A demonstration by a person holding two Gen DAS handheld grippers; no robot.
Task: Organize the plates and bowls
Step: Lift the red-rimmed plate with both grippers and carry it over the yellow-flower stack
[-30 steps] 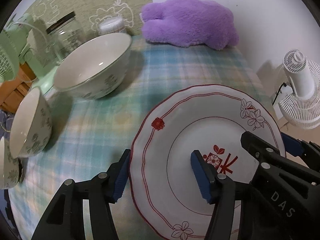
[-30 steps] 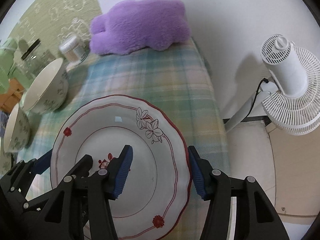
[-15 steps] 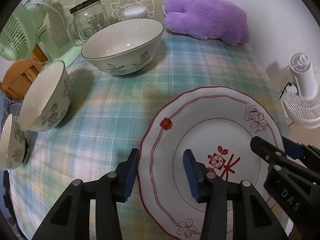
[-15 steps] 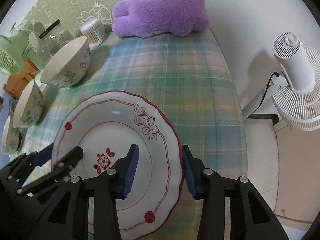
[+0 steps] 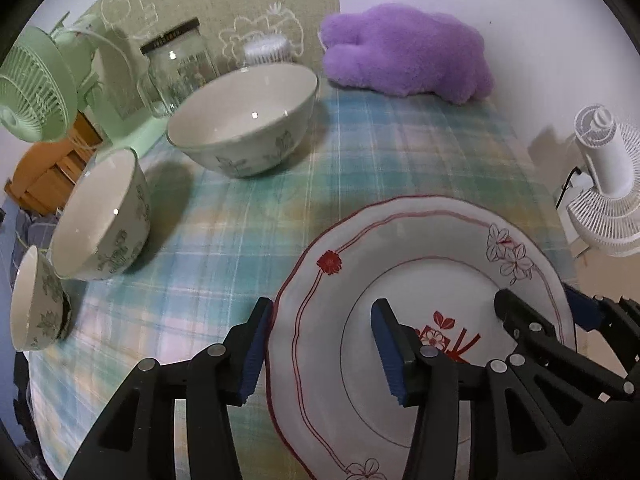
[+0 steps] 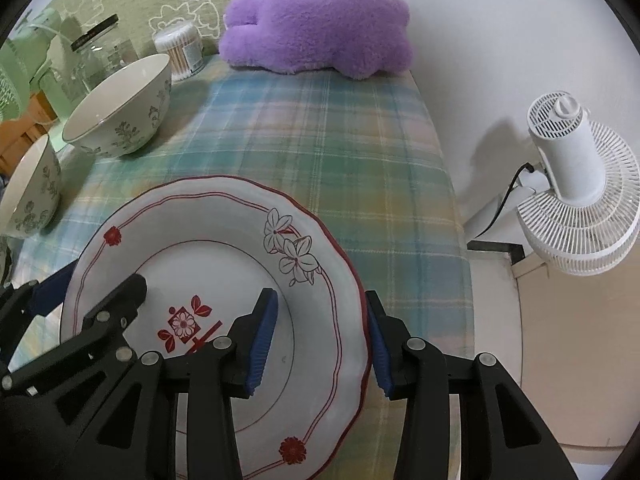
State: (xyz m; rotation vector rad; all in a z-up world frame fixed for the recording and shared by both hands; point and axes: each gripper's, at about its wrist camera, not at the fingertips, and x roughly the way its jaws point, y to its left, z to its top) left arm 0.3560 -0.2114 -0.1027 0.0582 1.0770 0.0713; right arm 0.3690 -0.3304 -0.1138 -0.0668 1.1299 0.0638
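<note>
Below, the left tool straddles the left rim of a white plate with red trim; its jaws are opening, with the rim between them, the outer pad against the edge and the inner one over the well. Opposite, the right tool brackets the plate's right rim, its outer pad at the edge; whether either tool truly pinches the rim cannot be told. The plate lies on a green plaid tabletop. Off to the left stand three floral bowls: a large bowl, a medium bowl and a small bowl. Farther back sit a glass jar and a purple plush.
</note>
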